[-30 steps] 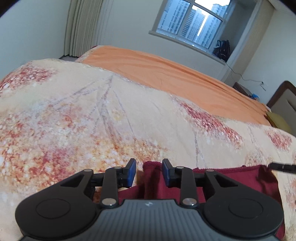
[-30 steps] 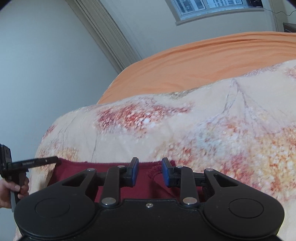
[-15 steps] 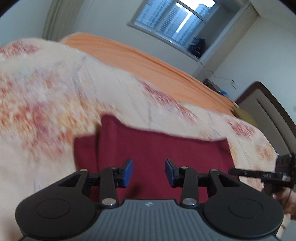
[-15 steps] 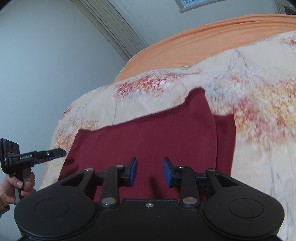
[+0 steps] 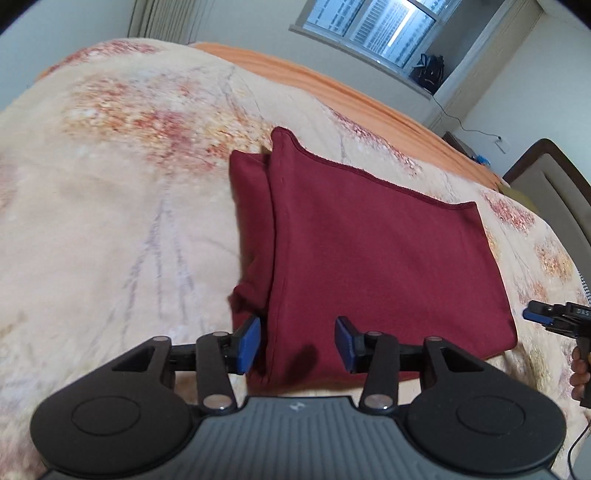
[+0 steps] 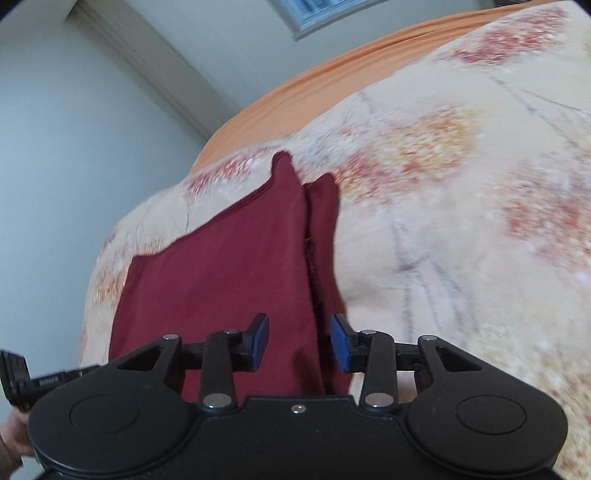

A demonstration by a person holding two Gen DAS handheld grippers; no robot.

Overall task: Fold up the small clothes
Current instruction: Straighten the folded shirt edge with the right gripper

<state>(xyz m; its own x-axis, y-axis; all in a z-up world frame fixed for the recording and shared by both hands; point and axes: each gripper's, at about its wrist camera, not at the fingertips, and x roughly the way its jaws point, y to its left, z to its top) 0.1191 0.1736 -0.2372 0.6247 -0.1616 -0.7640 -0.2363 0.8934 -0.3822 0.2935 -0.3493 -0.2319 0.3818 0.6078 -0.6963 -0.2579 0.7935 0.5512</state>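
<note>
Left wrist view, left to right. Floral blanket point(image 5: 110, 206) covers the bed, pale peach with red and orange blossom print; an orange sheet point(image 5: 369, 99) shows along the bed's far edge. Dark red garment point(image 5: 369, 251) lies flat on the blanket, folded into a rough rectangle. A narrower folded layer point(image 5: 251, 229) sticks out from under its left edge, with a seam line running along the upper layer just beside it. Left tongs point(image 5: 297, 345) hover over the garment's near-left corner: jaws well apart, blue pads on either side of the seam edge, nothing gripped. A shadow falls on the cloth between the pads. At the right frame edge, beyond the garment's near-right corner, the right tongs point(image 5: 532, 315) show in part, held in a hand point(image 5: 578, 373). Window point(image 5: 373, 22) on the far wall; a dark bag point(image 5: 428, 74) sits on the sill ledge. Headboard point(image 5: 550, 184) at far right.

Right wrist view, left to right. Left tongs point(image 6: 55, 378) enter at the lower left edge; jaw state not readable here. The garment point(image 6: 221, 273) runs from the bed's near edge up toward the far side, its narrow under-layer point(image 6: 325, 236) on the right. Right tongs point(image 6: 300, 341) hover above the garment's near edge over that seam, jaws wide, holding nothing. Blanket point(image 6: 461, 221) fills the right half, blurred.
</note>
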